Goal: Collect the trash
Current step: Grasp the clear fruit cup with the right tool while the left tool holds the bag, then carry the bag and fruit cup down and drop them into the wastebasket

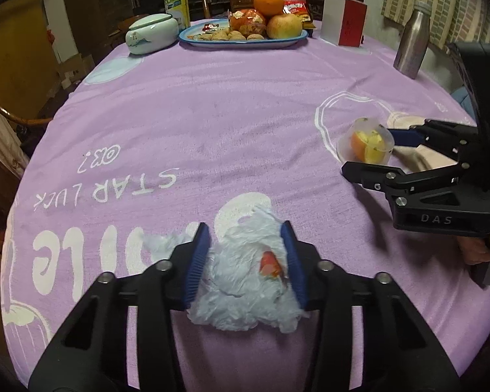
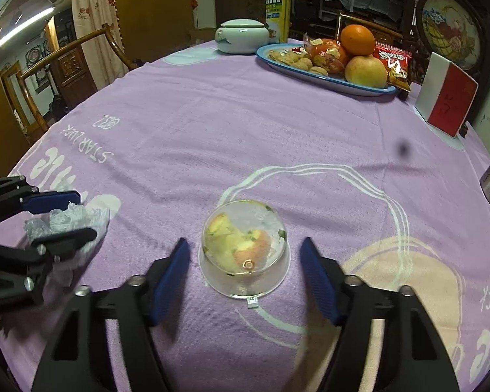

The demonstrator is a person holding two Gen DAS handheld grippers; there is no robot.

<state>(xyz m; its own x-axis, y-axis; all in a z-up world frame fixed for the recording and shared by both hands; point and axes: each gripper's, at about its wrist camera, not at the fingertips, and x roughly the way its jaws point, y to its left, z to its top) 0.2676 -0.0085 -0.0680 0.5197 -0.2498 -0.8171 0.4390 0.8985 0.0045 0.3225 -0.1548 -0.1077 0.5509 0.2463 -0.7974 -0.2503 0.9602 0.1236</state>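
Pickup step, both hands. Left gripper (image 1: 250,261) pinching crumpled plastic bag (image 1: 245,281) at near table (image 1: 212,114) edge. Right gripper (image 2: 245,277) spread round upturned cup (image 2: 245,248) w/ fruit scraps, pads clear. Next: right must close squarely; cup looks slippery.

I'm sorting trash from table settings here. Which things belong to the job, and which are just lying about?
Job:
crumpled plastic bag
clear cup of fruit scraps

Lying about:
fruit platter
ceramic jar
metal bottle
red-and-white box
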